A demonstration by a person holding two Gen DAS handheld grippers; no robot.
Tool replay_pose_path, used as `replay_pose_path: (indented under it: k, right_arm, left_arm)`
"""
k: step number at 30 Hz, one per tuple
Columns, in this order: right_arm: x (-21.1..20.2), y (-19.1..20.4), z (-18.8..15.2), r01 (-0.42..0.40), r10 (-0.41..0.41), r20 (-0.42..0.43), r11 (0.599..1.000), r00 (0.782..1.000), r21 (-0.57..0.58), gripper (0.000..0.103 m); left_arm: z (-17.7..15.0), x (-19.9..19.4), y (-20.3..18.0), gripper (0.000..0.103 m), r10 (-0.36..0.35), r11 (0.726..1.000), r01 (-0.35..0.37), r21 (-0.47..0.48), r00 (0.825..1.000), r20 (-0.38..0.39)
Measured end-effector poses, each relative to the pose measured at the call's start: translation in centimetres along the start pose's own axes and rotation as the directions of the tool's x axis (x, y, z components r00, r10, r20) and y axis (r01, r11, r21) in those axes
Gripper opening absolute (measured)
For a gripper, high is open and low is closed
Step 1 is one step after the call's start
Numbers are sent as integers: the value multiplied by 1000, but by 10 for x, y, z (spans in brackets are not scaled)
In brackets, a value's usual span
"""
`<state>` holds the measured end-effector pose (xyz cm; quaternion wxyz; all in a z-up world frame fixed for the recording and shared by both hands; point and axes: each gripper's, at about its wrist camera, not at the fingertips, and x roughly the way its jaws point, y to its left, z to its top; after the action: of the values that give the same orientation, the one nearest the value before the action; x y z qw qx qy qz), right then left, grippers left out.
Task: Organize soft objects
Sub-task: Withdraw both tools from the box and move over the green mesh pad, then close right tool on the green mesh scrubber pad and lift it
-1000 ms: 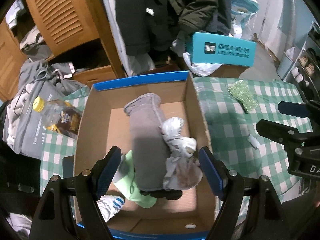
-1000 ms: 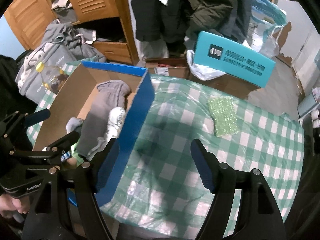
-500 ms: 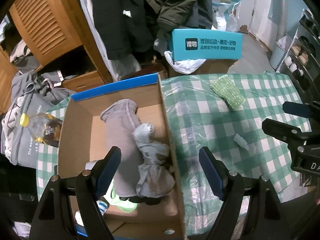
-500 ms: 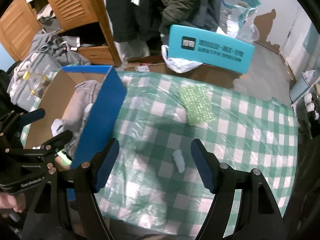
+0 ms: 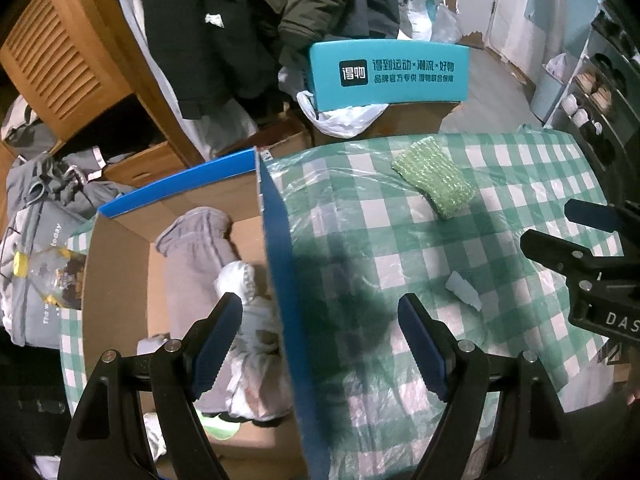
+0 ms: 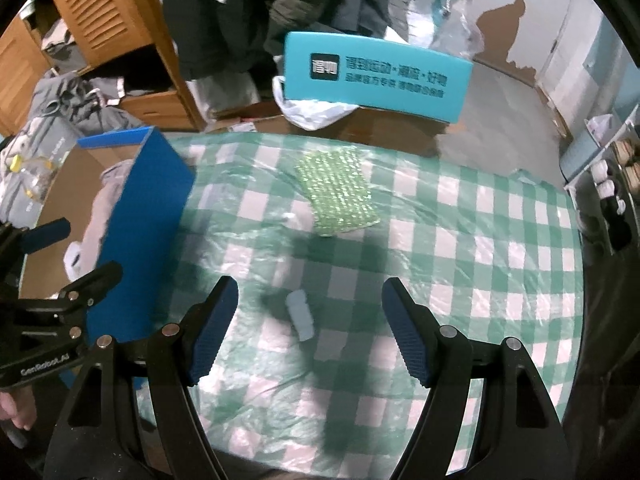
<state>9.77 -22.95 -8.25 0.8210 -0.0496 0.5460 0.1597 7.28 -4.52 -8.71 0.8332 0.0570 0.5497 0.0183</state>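
Both sets of tongs gape wide and empty. Right gripper (image 6: 310, 330) hangs above the small pale-blue soft piece (image 6: 300, 316) on the checked tablecloth (image 6: 480, 240); green sponge cloth (image 6: 338, 196) lies beyond. Best to lower straight, straddle the piece, pinch gently, then carry to the cardboard box (image 5: 120, 280) below the left gripper (image 5: 320, 344).

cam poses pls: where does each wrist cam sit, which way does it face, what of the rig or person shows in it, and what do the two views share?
Left wrist: on the left gripper, looking steeply down across the cardboard box wall; its own open fingers, and the right gripper at the right edge.
Right wrist: on the right gripper, looking steeply down at the checked tablecloth; own open fingers, the left gripper and a hand at the left edge.
Shared: box, green sponge cloth, small pale scrap, teal box.
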Motion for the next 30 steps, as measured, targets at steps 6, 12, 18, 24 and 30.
replay_pose_path:
  k: [6, 12, 18, 24, 30]
  right_arm:
    - [23, -12, 17, 12, -12, -22, 1000, 1000, -5, 75]
    - [44, -19, 48, 5, -3, -70, 1000, 998, 29, 75]
    - [62, -18, 74, 4, 0, -84, 998, 996, 56, 75]
    - [96, -28, 86, 19, -11, -112, 997, 994, 73, 75]
    - [128, -33, 85, 24, -18, -129, 999, 991, 44, 75]
  left_arm:
    - [17, 20, -8, 82, -8, 1000, 8, -13, 1000, -30]
    - [38, 30, -18, 82, -28, 999, 27, -28, 999, -32]
    - [50, 47, -16, 82, -26, 999, 24, -28, 998, -51]
    - [64, 71, -11, 82, -7, 1000, 6, -23, 997, -73]
    - [69, 90, -16, 83, -14, 1000, 13, -6, 996, -93]
